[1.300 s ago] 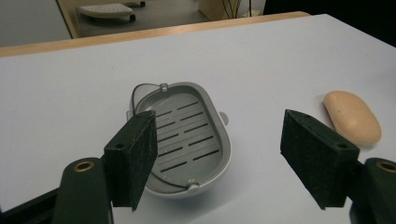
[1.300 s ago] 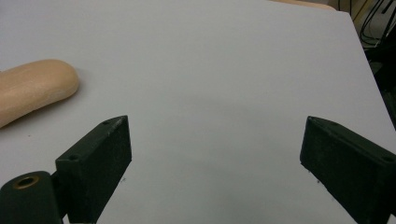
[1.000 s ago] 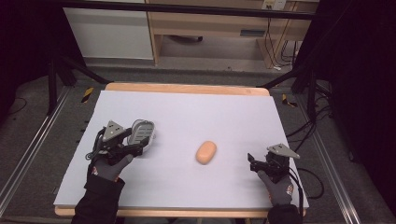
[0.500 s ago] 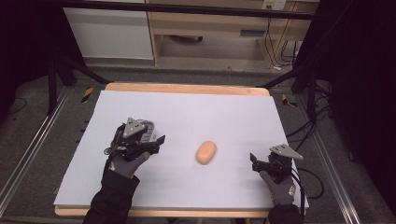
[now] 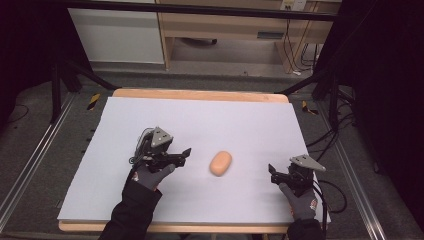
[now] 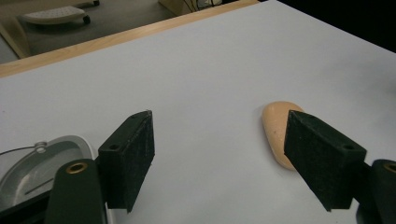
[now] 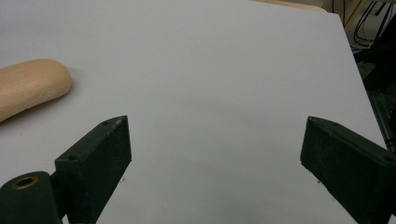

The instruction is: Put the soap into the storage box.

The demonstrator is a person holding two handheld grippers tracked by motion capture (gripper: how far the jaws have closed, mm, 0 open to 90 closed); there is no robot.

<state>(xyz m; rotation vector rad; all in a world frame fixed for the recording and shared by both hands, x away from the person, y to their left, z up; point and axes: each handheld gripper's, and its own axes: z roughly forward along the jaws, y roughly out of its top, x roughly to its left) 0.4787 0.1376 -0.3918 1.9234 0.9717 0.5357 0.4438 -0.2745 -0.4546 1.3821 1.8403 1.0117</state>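
On the left of the high view, the left gripper (image 5: 186,152) sits over the white sheet (image 5: 240,120) that covers the wooden table (image 5: 200,94), held in a gloved hand (image 5: 150,175) w/ a dark sleeve coming in from the bottom edge. Its jaws stand apart w/ nothing between them and point right, toward the tan bread roll (image 5: 220,163). A grey three-cornered plate tops the gripper.

The roll lies near the sheet's middle, just right of the left jaws and apart from them; bare sheet lies between, so nothing blocks the way. Farther right, the right gripper (image 5: 272,171) rests near the sheet's right edge, well apart from the roll, jaws also spread wide and empty, cable trailing off behind.

The left gripper view adds what the high view lacks: a grey rounded object (image 6: 32,163) w/ a thin wire at lower left, beside the left jaw (can't tell what it is). The roll (image 6: 278,128) there sits partly behind the right-hand jaw pad, still on the sheet, not touched as far as I can see. The far wooden table edge runs across the top.

The right gripper view shows the roll (image 7: 28,86) at its left edge, cut off by the frame, well ahead of and outside the open jaws; btw the pads is only plain white sheet.
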